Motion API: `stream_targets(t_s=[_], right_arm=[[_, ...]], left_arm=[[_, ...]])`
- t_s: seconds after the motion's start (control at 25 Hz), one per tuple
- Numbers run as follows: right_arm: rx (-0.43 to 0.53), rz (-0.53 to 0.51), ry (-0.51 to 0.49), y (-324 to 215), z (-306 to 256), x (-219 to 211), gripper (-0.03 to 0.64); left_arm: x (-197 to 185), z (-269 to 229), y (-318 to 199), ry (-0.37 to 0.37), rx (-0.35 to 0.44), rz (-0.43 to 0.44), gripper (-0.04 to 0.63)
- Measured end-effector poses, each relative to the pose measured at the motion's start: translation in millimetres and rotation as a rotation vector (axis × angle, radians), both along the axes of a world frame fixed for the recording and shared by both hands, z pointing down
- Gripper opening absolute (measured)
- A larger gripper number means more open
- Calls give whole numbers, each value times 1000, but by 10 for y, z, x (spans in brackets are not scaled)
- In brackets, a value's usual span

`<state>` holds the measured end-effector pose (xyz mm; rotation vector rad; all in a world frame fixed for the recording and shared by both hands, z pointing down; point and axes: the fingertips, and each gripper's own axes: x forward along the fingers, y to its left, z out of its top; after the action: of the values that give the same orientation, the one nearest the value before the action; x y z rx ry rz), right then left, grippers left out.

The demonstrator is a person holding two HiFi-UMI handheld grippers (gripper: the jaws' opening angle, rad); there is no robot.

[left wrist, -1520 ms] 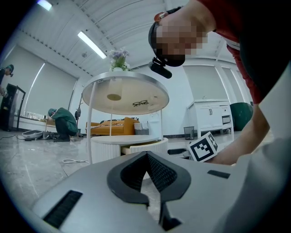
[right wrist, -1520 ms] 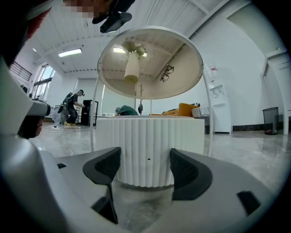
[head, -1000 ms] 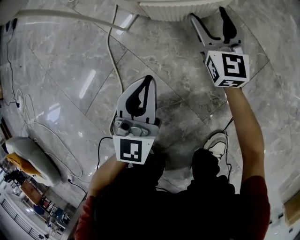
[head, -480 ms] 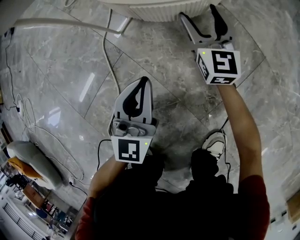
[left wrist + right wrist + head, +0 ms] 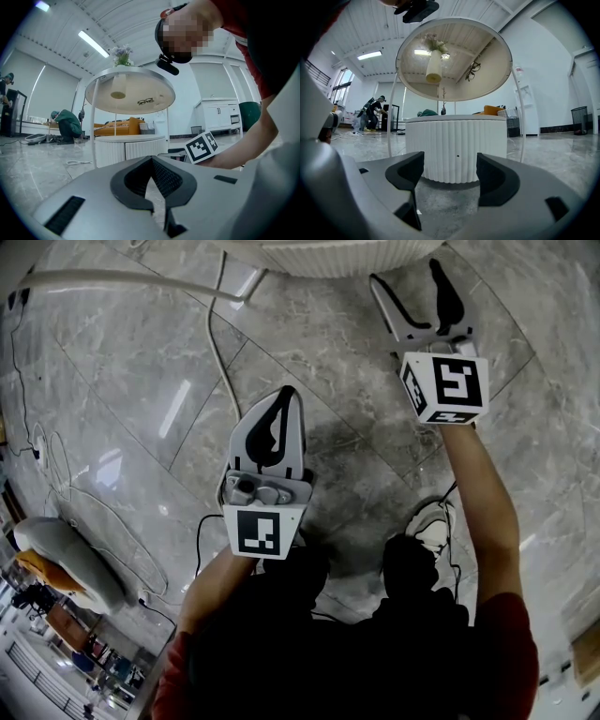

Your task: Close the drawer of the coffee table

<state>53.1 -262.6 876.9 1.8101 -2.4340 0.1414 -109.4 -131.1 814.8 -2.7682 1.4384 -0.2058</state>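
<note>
Right gripper view: right gripper (image 5: 450,174) is hovering spread, empty; left gripper (image 5: 151,164) pressed together; pushing the drawer (image 5: 457,140) squarely seems wisest.

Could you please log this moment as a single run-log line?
phase: pre-contact | left gripper: shut, empty | right gripper: open, empty, facing coffee table base, no contact | drawer: state unclear

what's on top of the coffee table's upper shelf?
Through the see-through top shelf, from below: a vase with flowers and a pair of glasses. Their upper sides are hidden from this angle.
</note>
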Motion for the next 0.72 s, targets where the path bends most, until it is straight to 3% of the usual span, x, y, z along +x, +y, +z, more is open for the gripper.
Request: stream_targets(t_s=[0.72], right_arm=[[-21, 53, 45, 1221, -11, 215, 331]], left_arm=[[-30, 32, 70, -13, -15, -1, 12]])
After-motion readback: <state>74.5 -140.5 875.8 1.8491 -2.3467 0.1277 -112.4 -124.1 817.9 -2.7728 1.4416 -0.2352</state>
